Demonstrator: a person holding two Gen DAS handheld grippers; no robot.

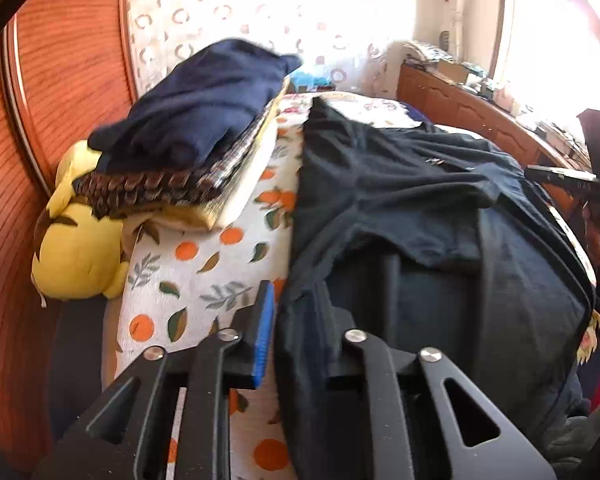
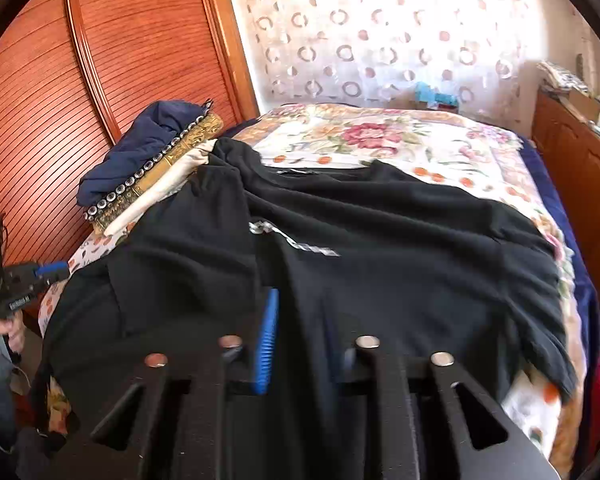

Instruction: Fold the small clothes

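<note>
Shirt: black shirt [image 2: 380, 240] spread over bed [image 2: 380, 140]
Ten o'clock: folded pile [image 2: 148, 160]
Left gripper [image 1: 300, 320]: jaws narrow, pinching shirt edge
Right gripper [image 2: 312, 336]: jaws narrow; grip on cloth unclear

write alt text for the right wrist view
A black shirt lies spread and rumpled over a flowered bedspread, with the right gripper low over its near edge. Folded clothes are stacked at left by a wooden wardrobe.

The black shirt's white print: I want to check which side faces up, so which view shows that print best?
The right wrist view. There the white print lies in plain sight mid-chest on the black shirt, though too blurred to read. The left wrist view shows the same shirt from its edge, with only a small pale glint of print.
</note>
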